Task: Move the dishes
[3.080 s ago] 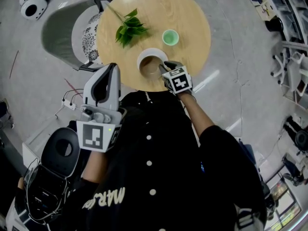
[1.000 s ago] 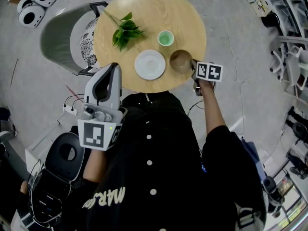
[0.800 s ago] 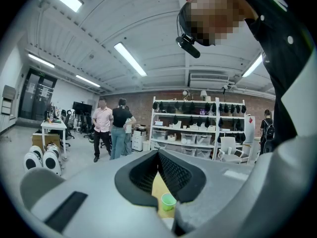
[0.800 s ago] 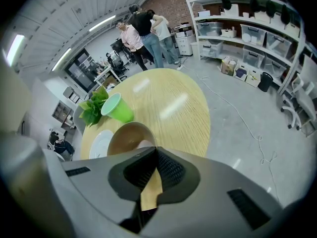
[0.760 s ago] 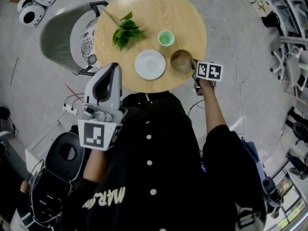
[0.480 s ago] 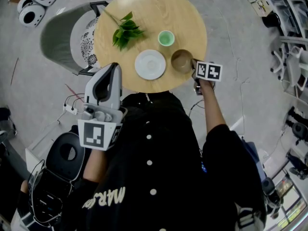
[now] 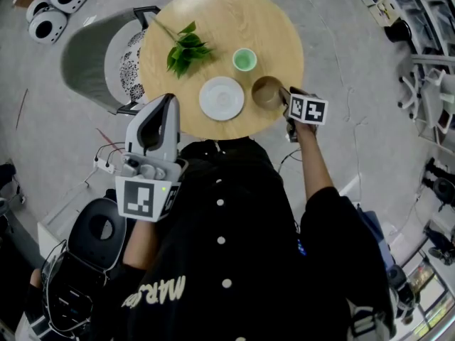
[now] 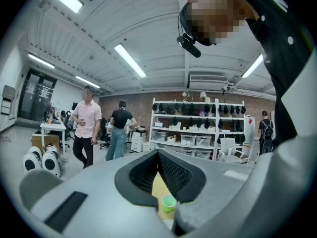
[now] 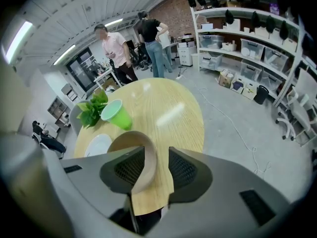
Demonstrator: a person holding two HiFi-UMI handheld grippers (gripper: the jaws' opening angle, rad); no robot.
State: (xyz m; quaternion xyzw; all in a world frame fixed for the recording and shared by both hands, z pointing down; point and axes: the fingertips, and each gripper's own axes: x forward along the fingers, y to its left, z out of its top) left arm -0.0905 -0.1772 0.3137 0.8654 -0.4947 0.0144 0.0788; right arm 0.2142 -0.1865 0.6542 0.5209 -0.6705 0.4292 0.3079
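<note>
A brown cup [image 7: 267, 91] stands on the round wooden table [image 7: 234, 13], just right of an empty white saucer [image 7: 222, 98]. My right gripper [image 7: 284, 99] is at the cup's right side. In the right gripper view the cup's wall [image 9: 130, 142] lies against the left pad, and bare wood shows between it and the right pad, so the right gripper [image 9: 157, 155] is open. A small green cup [image 7: 244, 59] stands behind. My left gripper [image 7: 168, 99] hangs off the table at the near left, its tips together [image 8: 158, 155] and holding nothing.
A sprig of green leaves [image 7: 186, 50] lies on the table's left half. A grey chair [image 7: 89, 52] with a patterned cushion stands against the table's left edge. Two white round machines [image 7: 50, 6] sit on the floor far left. People stand across the room [image 9: 116, 51].
The brown cup has gone from the saucer to the table right of it, with my right gripper. Over the last second hardly anything moved. The left gripper stayed put.
</note>
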